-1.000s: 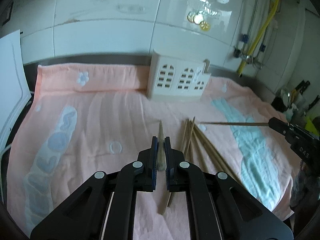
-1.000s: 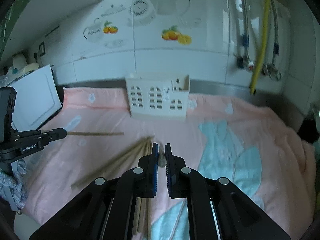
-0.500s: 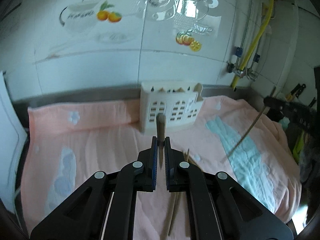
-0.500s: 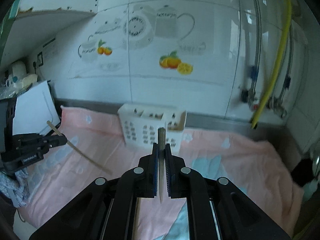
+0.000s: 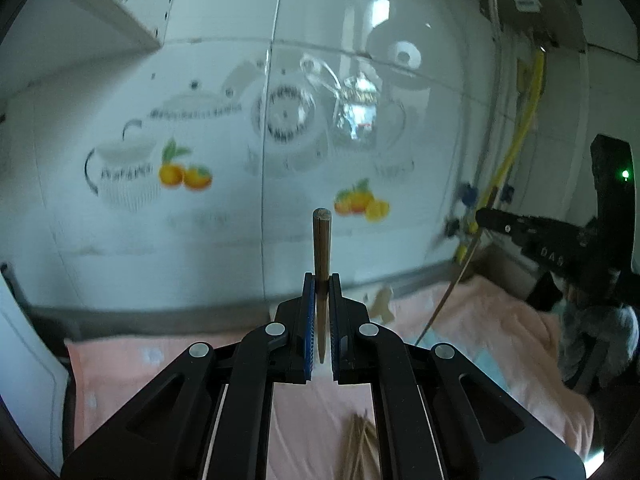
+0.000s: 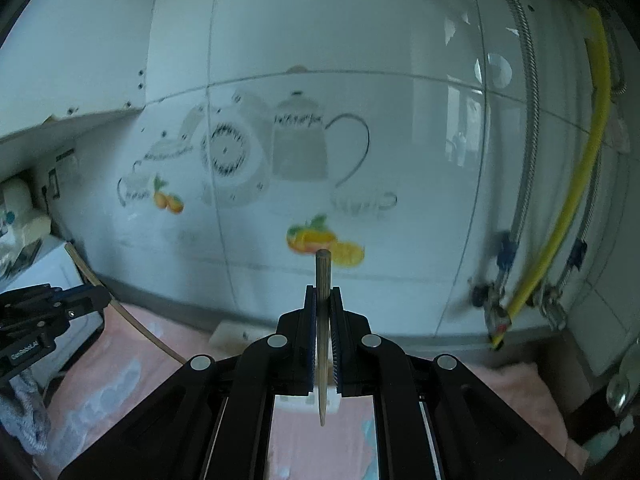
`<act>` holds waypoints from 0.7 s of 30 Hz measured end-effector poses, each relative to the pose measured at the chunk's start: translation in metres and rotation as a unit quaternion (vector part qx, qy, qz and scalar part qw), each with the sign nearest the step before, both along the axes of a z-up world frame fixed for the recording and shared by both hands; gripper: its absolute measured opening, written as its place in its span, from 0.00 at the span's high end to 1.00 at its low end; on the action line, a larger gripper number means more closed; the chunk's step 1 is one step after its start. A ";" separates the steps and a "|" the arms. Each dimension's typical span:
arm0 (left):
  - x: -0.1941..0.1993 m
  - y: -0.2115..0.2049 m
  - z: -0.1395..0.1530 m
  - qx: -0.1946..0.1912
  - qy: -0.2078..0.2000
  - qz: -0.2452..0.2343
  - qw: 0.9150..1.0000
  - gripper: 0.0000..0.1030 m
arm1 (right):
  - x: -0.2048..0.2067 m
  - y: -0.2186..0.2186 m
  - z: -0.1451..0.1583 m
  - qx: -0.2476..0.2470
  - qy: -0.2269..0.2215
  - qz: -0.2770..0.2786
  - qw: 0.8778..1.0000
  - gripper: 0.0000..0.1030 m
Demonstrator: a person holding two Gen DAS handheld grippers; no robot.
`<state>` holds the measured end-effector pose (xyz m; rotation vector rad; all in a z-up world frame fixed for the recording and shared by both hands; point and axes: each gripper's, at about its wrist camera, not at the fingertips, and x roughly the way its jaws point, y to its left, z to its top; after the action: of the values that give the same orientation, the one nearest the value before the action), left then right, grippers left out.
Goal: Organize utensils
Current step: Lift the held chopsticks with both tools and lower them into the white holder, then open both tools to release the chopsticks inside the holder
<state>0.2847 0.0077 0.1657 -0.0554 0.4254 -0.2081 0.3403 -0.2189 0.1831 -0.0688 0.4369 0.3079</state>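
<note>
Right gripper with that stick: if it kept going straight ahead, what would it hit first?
Probably the tiled wall: the right gripper, clamping a chopstick, faces it across open air. The white utensil holder sits lower, seemingly beneath that line; depth is uncertain.

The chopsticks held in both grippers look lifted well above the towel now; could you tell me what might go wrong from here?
1. Each chopstick is pinched by a thin section only, so it could swivel or slip out.
2. The white holder is mostly hidden behind the right gripper, so aiming into it may miss.
3. The two held sticks could knock each other as the left gripper and the right converge.
</note>
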 end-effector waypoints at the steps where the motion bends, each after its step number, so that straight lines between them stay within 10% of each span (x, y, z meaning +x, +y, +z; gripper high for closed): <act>1: 0.006 0.000 0.004 0.003 -0.006 0.007 1.000 0.95 | 0.006 0.001 0.002 0.002 -0.003 -0.002 1.000 0.94; 21: 0.083 0.014 -0.050 -0.018 0.071 0.023 0.997 0.95 | 0.080 0.022 -0.045 -0.014 0.036 -0.004 0.999 0.94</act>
<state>0.3676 0.0213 0.1161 -0.1162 0.5612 -0.1675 0.4202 -0.1964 0.1379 -0.0823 0.5135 0.2967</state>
